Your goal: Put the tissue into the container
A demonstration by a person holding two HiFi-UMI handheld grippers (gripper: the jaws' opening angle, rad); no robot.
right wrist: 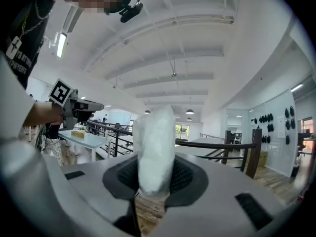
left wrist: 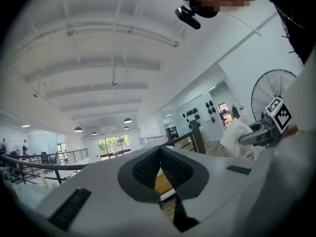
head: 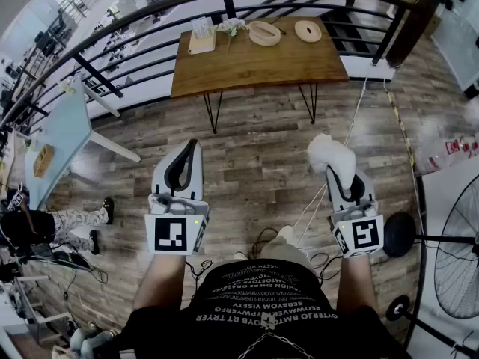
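Observation:
A crumpled white tissue point(head: 329, 154) sticks up from my right gripper point(head: 335, 167), which is shut on it; in the right gripper view the tissue point(right wrist: 155, 149) fills the space between the dark pads. My left gripper point(head: 190, 149) is held level with it to the left, shut with nothing in it point(left wrist: 160, 151). The left gripper view also catches the tissue point(left wrist: 236, 137) off to the right. Ahead stands a wooden table point(head: 254, 64). On it are a clear container point(head: 202, 28) on a small board, a wooden bowl point(head: 264, 34) and a round wooden plate point(head: 307, 31).
A black railing point(head: 150, 58) curves behind the table. A pale blue table point(head: 63, 137) stands to the left, with a seated person's legs point(head: 71, 221) near it. At the right is a floor fan point(head: 456, 253). Cables point(head: 314, 215) trail over the wood floor.

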